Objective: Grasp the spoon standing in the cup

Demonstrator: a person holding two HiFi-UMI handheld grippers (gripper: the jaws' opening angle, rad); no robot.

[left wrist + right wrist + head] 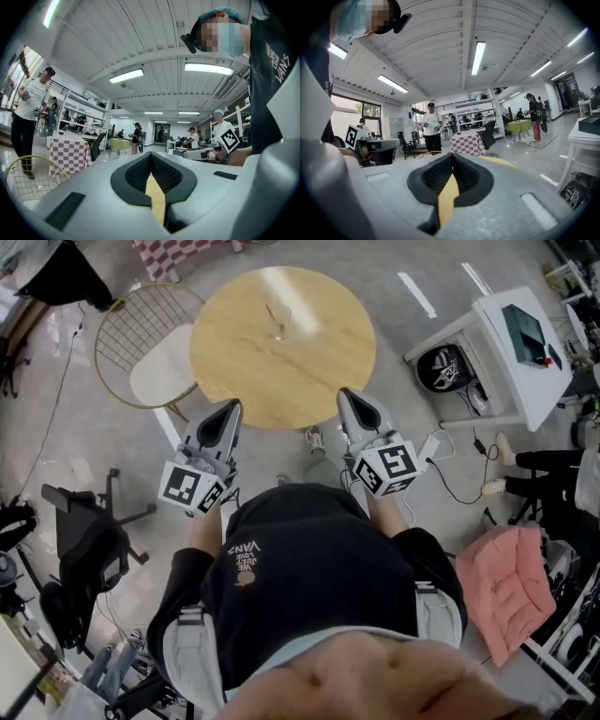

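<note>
Clear cup [278,324] — thin spoon [273,311] inside

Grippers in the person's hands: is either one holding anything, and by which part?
Nothing is held. The left gripper and the right gripper are both shut and empty, short of the cup on the table.

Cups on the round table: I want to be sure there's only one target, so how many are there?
1. The clear cup stands on the round wooden table, toward its far edge in the head view. Little of the tabletop is hidden, so another is unlikely.
</note>
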